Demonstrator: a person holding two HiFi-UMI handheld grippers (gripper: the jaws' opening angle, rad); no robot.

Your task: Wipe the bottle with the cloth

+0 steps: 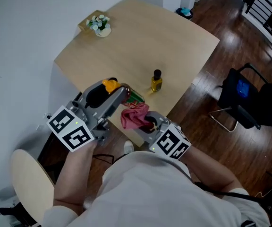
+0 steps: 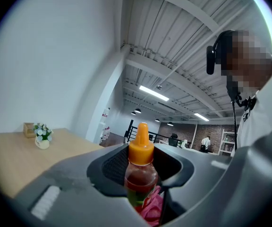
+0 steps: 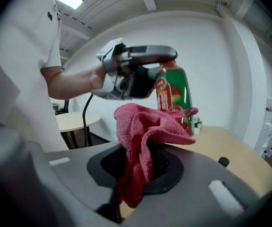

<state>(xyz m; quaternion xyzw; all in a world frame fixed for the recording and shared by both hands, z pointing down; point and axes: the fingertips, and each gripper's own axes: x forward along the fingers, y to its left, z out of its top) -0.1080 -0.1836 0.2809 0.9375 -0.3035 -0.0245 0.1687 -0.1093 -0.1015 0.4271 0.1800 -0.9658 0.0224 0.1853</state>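
My left gripper (image 1: 113,97) is shut on a red sauce bottle (image 1: 131,96) with an orange cap (image 2: 141,145) and a green label (image 3: 174,94), held in the air over the table's near edge. My right gripper (image 1: 146,125) is shut on a pink cloth (image 1: 133,116). The bunched cloth (image 3: 145,131) presses against the bottle's lower side. In the left gripper view the cloth (image 2: 151,207) shows just below the bottle (image 2: 139,178). The left gripper (image 3: 138,72) shows in the right gripper view, gripping the bottle's upper part.
A small yellow bottle with a black cap (image 1: 156,81) stands on the wooden table (image 1: 140,41). A little pot of flowers (image 1: 99,25) sits at the far corner. A black chair (image 1: 242,100) is to the right, a round stool (image 1: 29,183) at the left.
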